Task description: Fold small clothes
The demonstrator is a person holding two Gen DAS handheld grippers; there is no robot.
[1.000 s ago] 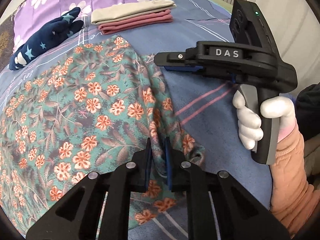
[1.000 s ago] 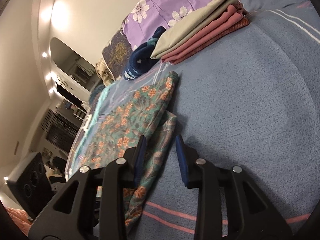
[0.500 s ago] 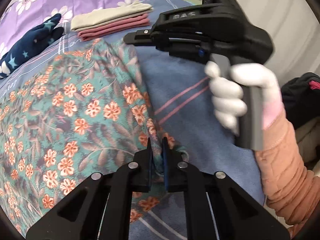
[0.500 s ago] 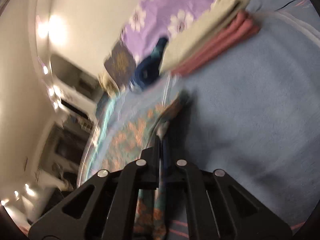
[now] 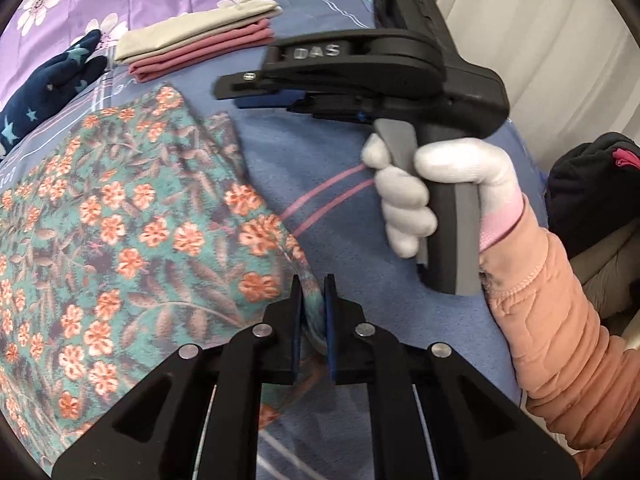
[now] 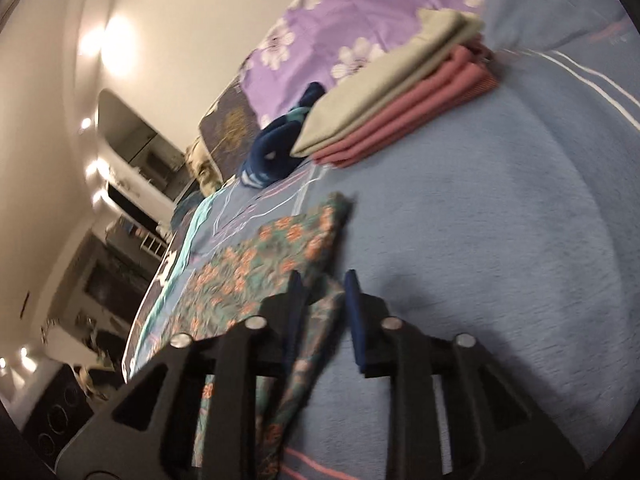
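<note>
Lying flat on the bed (image 5: 400,280), the floral cloth (image 5: 132,216) is thin, light and limp; expect it to sag and slide, so grip hems or corners. Behind it sits a stack (image 5: 200,44) of 2 folded items. The left gripper (image 5: 313,300) pinches the cloth's near edge between narrow jaws. The right gripper (image 6: 325,300) stands wide, fabric loose between its fingers.

— What's different since half a second ago?

— My right gripper (image 6: 322,288) has let go: its jaws, pinched on the floral garment (image 6: 276,264) edge then, now stand apart around it. It has also drawn back right.

— And the left?

— My left gripper (image 5: 313,292) has opened slightly.
</note>
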